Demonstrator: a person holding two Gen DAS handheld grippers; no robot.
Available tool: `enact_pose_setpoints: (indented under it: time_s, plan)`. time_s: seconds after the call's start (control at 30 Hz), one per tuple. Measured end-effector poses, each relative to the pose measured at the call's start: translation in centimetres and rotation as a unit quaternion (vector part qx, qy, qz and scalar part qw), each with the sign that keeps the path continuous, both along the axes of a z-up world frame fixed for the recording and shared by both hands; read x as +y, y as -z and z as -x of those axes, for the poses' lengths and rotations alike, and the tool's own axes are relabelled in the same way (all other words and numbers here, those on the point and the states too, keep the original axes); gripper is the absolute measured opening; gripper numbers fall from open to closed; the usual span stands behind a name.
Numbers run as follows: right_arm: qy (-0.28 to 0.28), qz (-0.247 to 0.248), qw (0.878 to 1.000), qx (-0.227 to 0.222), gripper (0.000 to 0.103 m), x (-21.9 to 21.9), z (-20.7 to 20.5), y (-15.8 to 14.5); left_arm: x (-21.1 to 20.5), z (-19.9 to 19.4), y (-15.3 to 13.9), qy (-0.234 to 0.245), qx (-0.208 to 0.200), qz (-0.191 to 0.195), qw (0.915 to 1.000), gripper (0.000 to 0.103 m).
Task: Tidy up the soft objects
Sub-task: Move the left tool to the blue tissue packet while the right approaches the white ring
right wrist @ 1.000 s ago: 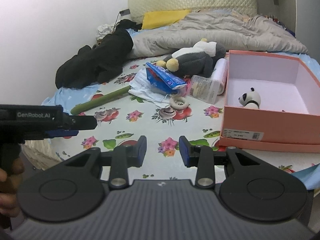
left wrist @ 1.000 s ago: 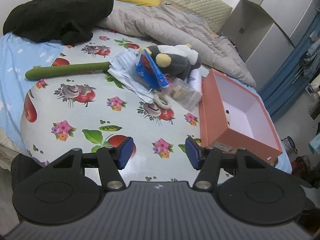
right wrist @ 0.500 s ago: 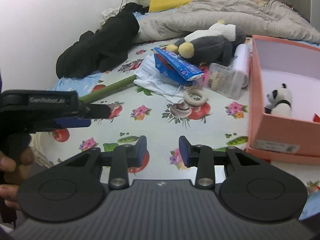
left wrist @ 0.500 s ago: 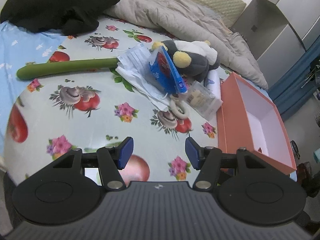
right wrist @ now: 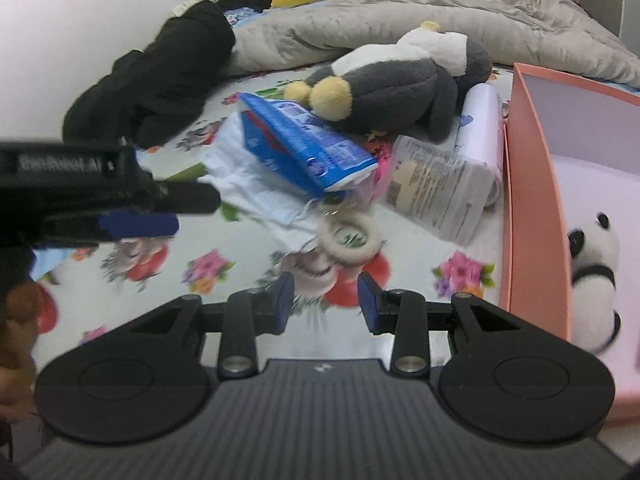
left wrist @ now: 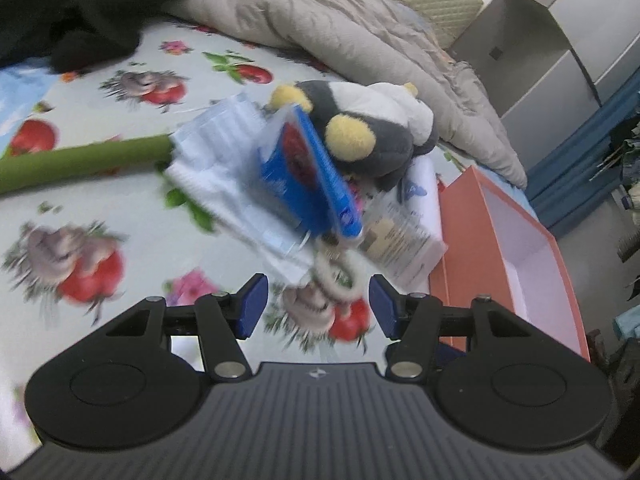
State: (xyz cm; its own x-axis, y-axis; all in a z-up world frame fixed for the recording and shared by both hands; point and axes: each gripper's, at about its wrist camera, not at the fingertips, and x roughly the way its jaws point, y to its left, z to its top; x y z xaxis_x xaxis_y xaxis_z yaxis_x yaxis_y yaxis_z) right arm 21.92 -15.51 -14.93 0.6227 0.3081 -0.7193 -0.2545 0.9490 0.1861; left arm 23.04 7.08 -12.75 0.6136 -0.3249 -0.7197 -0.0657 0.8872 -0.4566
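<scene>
A pile lies on the flowered bedsheet: a grey and white penguin plush (left wrist: 368, 136) (right wrist: 400, 92), a blue packet (left wrist: 312, 176) (right wrist: 304, 148), white face masks (left wrist: 224, 176) (right wrist: 248, 184), a clear plastic box (left wrist: 400, 236) (right wrist: 436, 188) and a fluffy white ring (left wrist: 336, 280) (right wrist: 352, 236). My left gripper (left wrist: 318, 306) is open, low over the sheet, with the ring just ahead of its gap. My right gripper (right wrist: 326, 302) is open too, a little short of the same ring. The left gripper (right wrist: 196, 214) also shows from the side at the left. A panda plush (right wrist: 592, 264) sits in the orange box (right wrist: 532, 216) (left wrist: 500, 248).
A long green stick (left wrist: 80, 164) lies left of the masks. A black garment (left wrist: 80, 0) (right wrist: 152, 76) and a grey duvet (left wrist: 360, 32) (right wrist: 400, 20) fill the back of the bed. A white roll (right wrist: 480, 120) leans against the box. A wardrobe (left wrist: 540, 40) stands beyond the bed.
Both grippers have come forward and down toward the pile, which now looms larger. The fluffy ring now lies just beyond both pairs of fingertips. Neither pair of jaws has changed width.
</scene>
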Motion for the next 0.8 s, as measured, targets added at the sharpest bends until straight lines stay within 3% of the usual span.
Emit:
enact_pose_setpoints:
  time_s: [0.3,0.5,0.7,0.8]
  plan:
    - [-0.028,0.021,0.999,0.008,0.038,1.0,-5.1,3.2,-1.0,-8.1,2.7,-0.008,0.001,0.054,0.9985,0.062]
    - [-0.067,0.044,0.997,-0.002,0.037,2.7,-6.5,4.3,-1.6,-11.2,4.4,-0.014,0.009,0.092,0.9956,0.061]
    - [-0.087,0.071,0.994,0.0,0.033,3.2,-6.8,5.7,-1.8,-12.6,5.9,-0.017,0.018,0.114,0.9932,0.047]
    - [-0.079,0.074,0.994,0.004,0.019,3.0,-7.0,5.8,-1.6,-13.2,6.4,-0.021,0.018,0.119,0.9925,0.034]
